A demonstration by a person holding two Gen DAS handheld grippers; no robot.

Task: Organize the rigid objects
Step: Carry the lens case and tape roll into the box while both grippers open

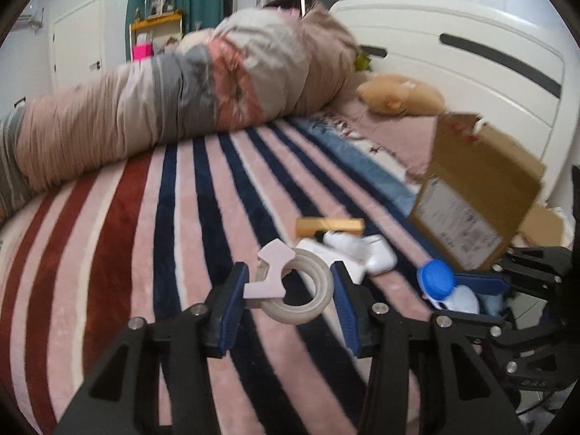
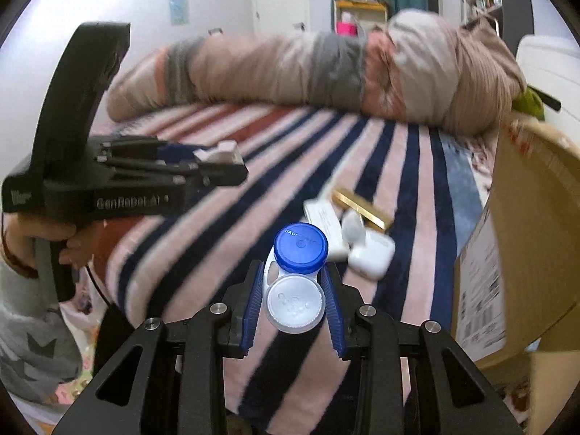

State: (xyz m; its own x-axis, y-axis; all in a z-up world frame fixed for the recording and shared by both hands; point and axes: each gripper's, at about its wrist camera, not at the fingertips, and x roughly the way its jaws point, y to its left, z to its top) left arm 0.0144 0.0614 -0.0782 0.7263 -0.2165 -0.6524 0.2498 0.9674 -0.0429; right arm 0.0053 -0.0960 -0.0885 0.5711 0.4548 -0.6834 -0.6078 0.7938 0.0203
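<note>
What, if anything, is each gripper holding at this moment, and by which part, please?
The left gripper clamps a clear tape roll across its sides; the right gripper grips a contact lens case at its white-capped end.

A striped blanket (image 1: 203, 217) covers the bed (pink, navy, red), bearing a rolled duvet (image 1: 174, 87), gold bar (image 1: 330, 225), white earbud case (image 1: 377, 253), cardboard box (image 1: 482, 195).

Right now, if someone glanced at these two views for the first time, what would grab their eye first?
Probably the two held items: the left gripper grips a clear tape roll with a pale pink cutter, and the right gripper clamps a contact lens case with one blue and one white cap. Behind them lies the bold striped blanket, with a white earbud case, a gold bar and a cardboard box at its right.
</note>
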